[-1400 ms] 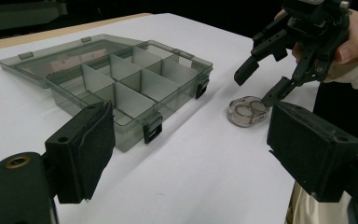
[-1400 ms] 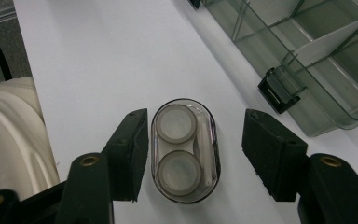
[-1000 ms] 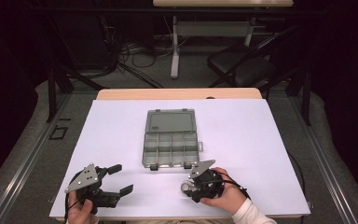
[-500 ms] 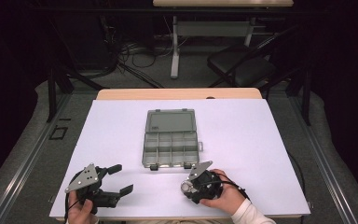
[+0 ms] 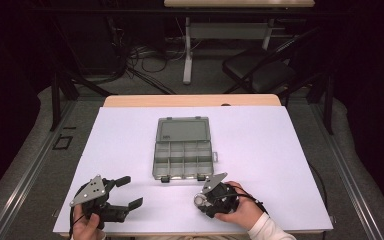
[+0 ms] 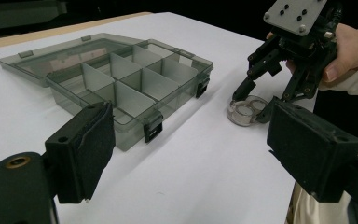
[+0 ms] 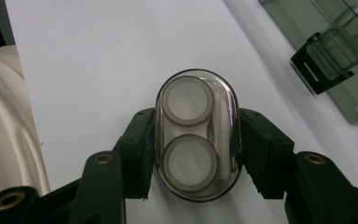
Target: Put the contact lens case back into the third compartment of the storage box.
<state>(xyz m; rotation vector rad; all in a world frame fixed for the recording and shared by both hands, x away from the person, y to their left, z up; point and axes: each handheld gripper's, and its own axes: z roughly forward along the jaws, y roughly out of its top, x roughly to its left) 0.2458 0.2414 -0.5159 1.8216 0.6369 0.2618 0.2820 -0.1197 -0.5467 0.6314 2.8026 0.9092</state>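
Note:
A small clear oval case [image 7: 196, 135] with two round white caps lies on the white table. My right gripper [image 7: 196, 128] has just been closing its jaws on it, and both pads now press on its long sides. In the high view that gripper [image 5: 202, 200] sits near the front edge, just below the organiser box [image 5: 184, 150]. The left gripper view shows the same grip [image 6: 251, 100] on the case [image 6: 244, 111]. My left gripper [image 5: 132, 191] rests at the front left, open and with nothing between its pads [image 6: 88, 149].
The grey see-through organiser box [image 6: 121, 79] lies open mid-table, lid flat behind it, its several compartments looking bare. Its black latch [image 7: 319, 60] is close to the case. A chair and desk legs stand on the floor beyond the table.

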